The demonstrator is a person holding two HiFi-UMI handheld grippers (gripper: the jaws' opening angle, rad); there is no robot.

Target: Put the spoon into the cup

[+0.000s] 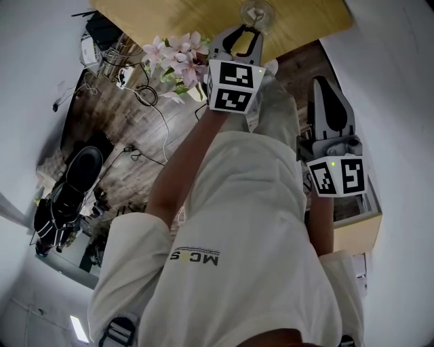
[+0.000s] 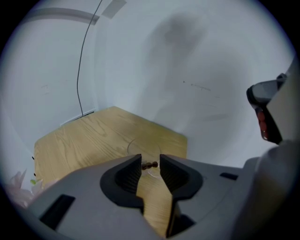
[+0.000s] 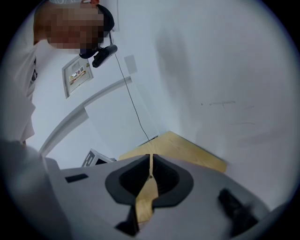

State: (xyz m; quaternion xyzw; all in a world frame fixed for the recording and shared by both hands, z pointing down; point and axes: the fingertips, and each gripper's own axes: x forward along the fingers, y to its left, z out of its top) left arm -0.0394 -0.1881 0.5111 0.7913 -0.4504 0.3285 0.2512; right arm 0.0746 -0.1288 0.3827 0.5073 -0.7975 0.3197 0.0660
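Observation:
A clear glass cup [image 1: 258,12] stands on the wooden table [image 1: 169,17], near its front edge. My left gripper [image 1: 245,30] hovers just in front of the cup and is open. In the left gripper view the cup's faint rim [image 2: 144,149] lies just beyond the jaws. A small dark brown piece [image 2: 151,165], perhaps the spoon's handle end, shows in the gap of the left gripper [image 2: 150,162], and the pads stand clear of it. My right gripper [image 1: 328,91] hangs off to the right, away from the cup. The jaws of the right gripper [image 3: 150,165] meet with nothing between them.
Pink artificial flowers [image 1: 178,57] stand at the table's front left, beside the left gripper. A black chair [image 1: 74,183] and cables [image 1: 146,95] lie on the dark floor. A light wooden cabinet [image 1: 356,234] is at the right. White walls enclose the table [image 2: 84,145].

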